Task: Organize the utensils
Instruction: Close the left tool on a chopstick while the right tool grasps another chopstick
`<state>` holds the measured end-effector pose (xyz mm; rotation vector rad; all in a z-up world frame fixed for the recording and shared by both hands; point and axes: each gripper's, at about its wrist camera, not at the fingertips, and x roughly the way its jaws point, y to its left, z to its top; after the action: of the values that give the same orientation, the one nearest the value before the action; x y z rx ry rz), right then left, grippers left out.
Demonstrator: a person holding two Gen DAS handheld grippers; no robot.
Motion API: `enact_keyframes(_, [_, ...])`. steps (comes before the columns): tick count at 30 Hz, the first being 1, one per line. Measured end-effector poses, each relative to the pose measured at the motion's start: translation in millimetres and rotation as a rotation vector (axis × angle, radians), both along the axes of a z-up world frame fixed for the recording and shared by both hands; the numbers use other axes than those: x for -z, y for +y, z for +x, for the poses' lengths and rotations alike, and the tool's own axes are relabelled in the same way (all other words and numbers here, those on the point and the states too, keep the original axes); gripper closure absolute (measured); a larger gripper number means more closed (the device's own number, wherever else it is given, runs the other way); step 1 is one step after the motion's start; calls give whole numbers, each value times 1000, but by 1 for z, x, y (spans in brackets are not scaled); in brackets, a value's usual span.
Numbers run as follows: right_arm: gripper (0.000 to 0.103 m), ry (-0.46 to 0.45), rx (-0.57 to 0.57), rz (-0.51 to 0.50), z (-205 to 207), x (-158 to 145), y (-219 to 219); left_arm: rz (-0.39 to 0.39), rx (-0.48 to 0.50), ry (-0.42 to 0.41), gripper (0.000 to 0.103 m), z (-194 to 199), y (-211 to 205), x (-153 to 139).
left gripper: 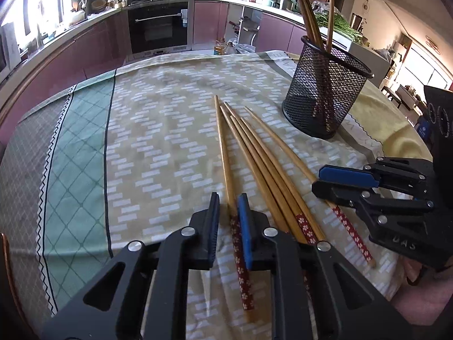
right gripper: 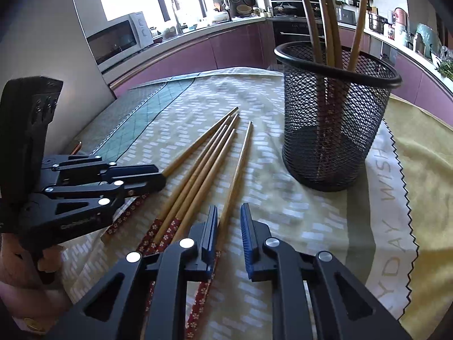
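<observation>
Several wooden chopsticks (left gripper: pixel 254 164) with red flowered ends lie side by side on the tablecloth; they also show in the right wrist view (right gripper: pixel 203 164). A black mesh holder (left gripper: pixel 325 90) stands at the right with several chopsticks upright in it, also in the right wrist view (right gripper: pixel 337 113). My left gripper (left gripper: pixel 228 212) is open, low over the table, its jaws either side of the leftmost chopstick (left gripper: pixel 223 153). My right gripper (right gripper: pixel 229 223) is open, its jaws either side of the rightmost chopstick (right gripper: pixel 237 170). Each gripper shows in the other's view: right (left gripper: pixel 320 178), left (right gripper: pixel 158 177).
The table carries a patterned cloth (left gripper: pixel 158 130) with a green band at the left and a yellow cloth (right gripper: pixel 419 153) under the holder's far side. Kitchen counters, an oven (left gripper: pixel 158 25) and a microwave (right gripper: pixel 119 39) lie beyond the table edge.
</observation>
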<state>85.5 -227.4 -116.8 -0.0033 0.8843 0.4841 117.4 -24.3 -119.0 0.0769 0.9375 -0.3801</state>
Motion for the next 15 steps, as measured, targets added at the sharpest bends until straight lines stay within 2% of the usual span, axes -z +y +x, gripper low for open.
enact_keyframes(6, [88, -5, 11, -27, 9, -1, 5, 35, 10, -12, 83, 10, -7, -1])
enact_keyframes(13, [88, 8, 14, -28, 26, -1, 11, 71, 15, -19, 84, 34, -20, 0])
enact_keyframes(15, [91, 9, 17, -29, 27, -1, 12, 73, 8, -21, 88, 39, -22, 0])
